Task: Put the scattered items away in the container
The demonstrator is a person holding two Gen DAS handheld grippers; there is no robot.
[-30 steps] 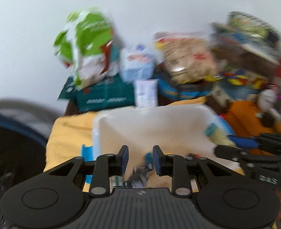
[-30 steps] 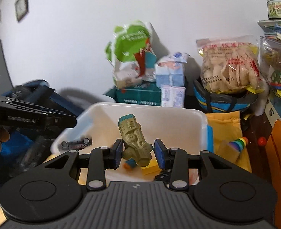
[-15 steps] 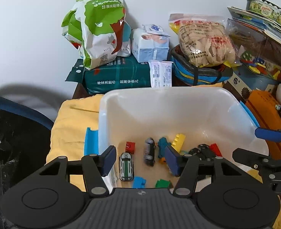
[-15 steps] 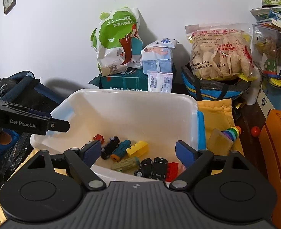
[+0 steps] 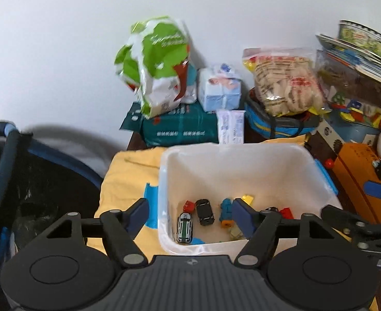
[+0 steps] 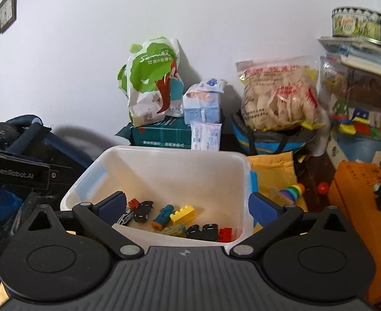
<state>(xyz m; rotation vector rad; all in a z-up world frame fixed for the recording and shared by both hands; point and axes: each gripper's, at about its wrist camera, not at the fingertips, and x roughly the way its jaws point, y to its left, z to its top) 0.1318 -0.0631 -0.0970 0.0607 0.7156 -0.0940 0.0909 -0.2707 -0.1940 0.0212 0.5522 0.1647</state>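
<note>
A white plastic bin [image 5: 242, 153] [image 6: 169, 153] stands on a yellow cloth. In it lie toy cars [image 5: 204, 211] [image 6: 143, 211], a yellow brick [image 6: 183, 213], a blue figure [image 6: 163, 216], an olive green figure [image 6: 174, 230] and red bricks [image 6: 225, 233]. My left gripper [image 5: 189, 216] is open and empty above the bin's near left corner. My right gripper [image 6: 187, 204] is open wide and empty above the bin's near edge. A rainbow cone toy [image 6: 292, 190] lies on the cloth to the right of the bin.
Behind the bin stand a green and white bag [image 6: 151, 80], tissue packs [image 6: 203, 103], a green box [image 6: 162, 134] and a bag of crackers [image 6: 278, 98]. An orange box [image 6: 361, 197] is at the right, a dark blue bag [image 6: 22, 140] at the left. A small red ball [image 6: 323, 188] lies near the orange box.
My right gripper opened and let the olive green figure drop into the bin. My left gripper opened too. Both have drawn back a little from the bin.
</note>
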